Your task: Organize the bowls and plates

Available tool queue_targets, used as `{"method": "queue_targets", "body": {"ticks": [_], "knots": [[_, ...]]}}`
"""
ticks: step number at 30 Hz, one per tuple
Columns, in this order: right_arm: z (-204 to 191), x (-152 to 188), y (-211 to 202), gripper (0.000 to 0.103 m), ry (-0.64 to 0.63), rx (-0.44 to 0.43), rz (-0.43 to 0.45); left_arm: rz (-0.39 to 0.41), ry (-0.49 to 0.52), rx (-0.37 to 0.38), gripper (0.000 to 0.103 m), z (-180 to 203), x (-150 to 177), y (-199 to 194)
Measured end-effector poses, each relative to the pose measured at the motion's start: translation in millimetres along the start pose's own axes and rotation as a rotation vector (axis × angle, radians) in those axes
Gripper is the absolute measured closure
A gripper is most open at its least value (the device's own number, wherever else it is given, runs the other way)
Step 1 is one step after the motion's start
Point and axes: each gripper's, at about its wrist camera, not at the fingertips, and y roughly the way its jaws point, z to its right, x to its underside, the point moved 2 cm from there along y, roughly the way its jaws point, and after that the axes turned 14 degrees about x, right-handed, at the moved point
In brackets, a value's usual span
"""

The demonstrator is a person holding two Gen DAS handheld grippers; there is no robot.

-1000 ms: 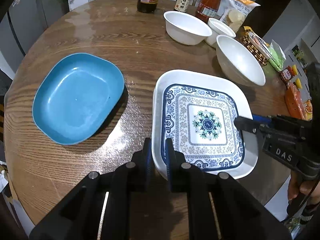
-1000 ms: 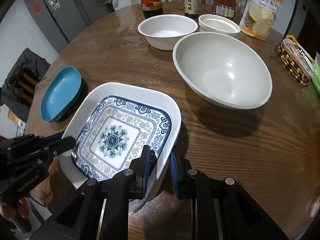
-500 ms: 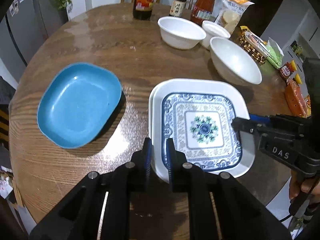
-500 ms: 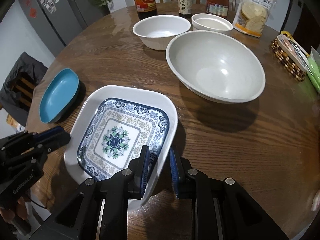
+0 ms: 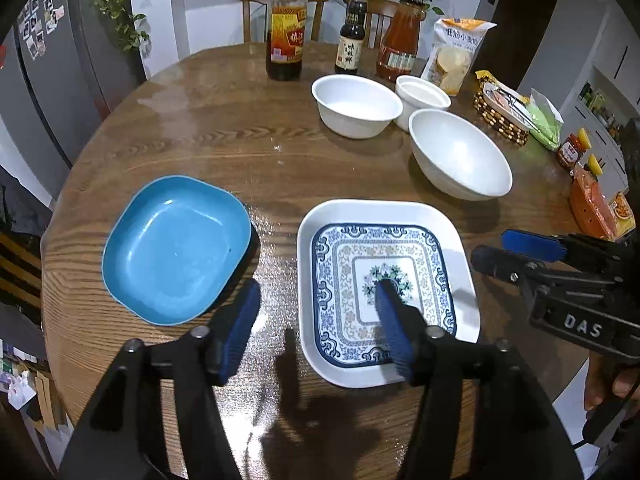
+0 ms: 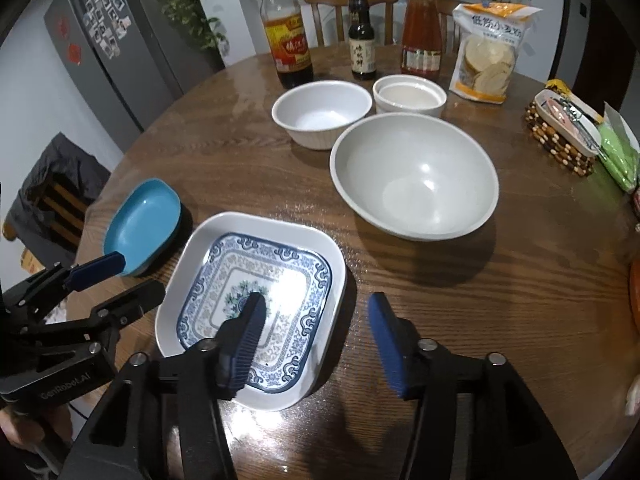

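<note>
Both tongs have just been opening and stand released, nothing between them: the left tongs (image 5: 316, 312) and right tongs (image 6: 316, 320) flank the patterned plate (image 5: 384, 292), nested in a white plate (image 5: 440, 216) near the counter (image 5: 240, 140) front edge. One blue plate (image 5: 176, 248) lies toward the left edge; three white bowls (image 5: 460, 152) sit behind.

"DAS" on the right gripper (image 5: 528, 254) body, "GenRobot.AI" on the left gripper (image 6: 120, 278) body

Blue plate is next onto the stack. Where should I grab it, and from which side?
Probably the near rim of the blue plate, approached from the table edge with the left gripper, now open. The shallow plate lies flat with a raised, rounded lip, so one finger over the rim and one beneath should pinch it.
</note>
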Motion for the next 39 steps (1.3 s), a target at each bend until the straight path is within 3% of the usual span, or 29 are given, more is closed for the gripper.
{"method": "queue_targets", "body": {"ticks": [3, 8, 21, 26, 31, 34, 39], "knots": [[3.5, -0.4, -4.4, 0.045, 0.024, -0.004, 0.008, 0.012, -0.004, -0.007, 0.028, 1.1, -3.8, -1.0], [5.2, 0.8, -9.0, 0.039, 0.048, 0.002, 0.021, 0.019, -0.011, -0.018, 0.020, -0.8, -6.7, -3.1], [-23.7, -10.0, -2.5, 0.038, -0.012, -0.074, 0.025, 0.039, -0.062, -0.100, 0.015, -24.3, -9.4, -10.0], [-51.9, -20.1, 2.3, 0.038, -0.081, -0.114, 0.028, 0.060, -0.193, -0.142, 0.015, -60.4, -5.3, -16.4], [-81.9, -31.9, 14.4, 0.038, -0.145, -0.170, 0.019, 0.083, -0.357, -0.233, 0.015, -107.1, 5.7, -29.4], [-102.9, -39.8, 25.2, 0.038, -0.187, -0.199, 0.007, 0.074, -0.455, -0.249, 0.015, -133.0, 14.1, -32.2], [-138.0, -53.2, 45.1, 0.038, -0.263, -0.222, -0.001, 0.055, -0.527, -0.250, 0.015, -151.6, 16.9, -25.6]]}}
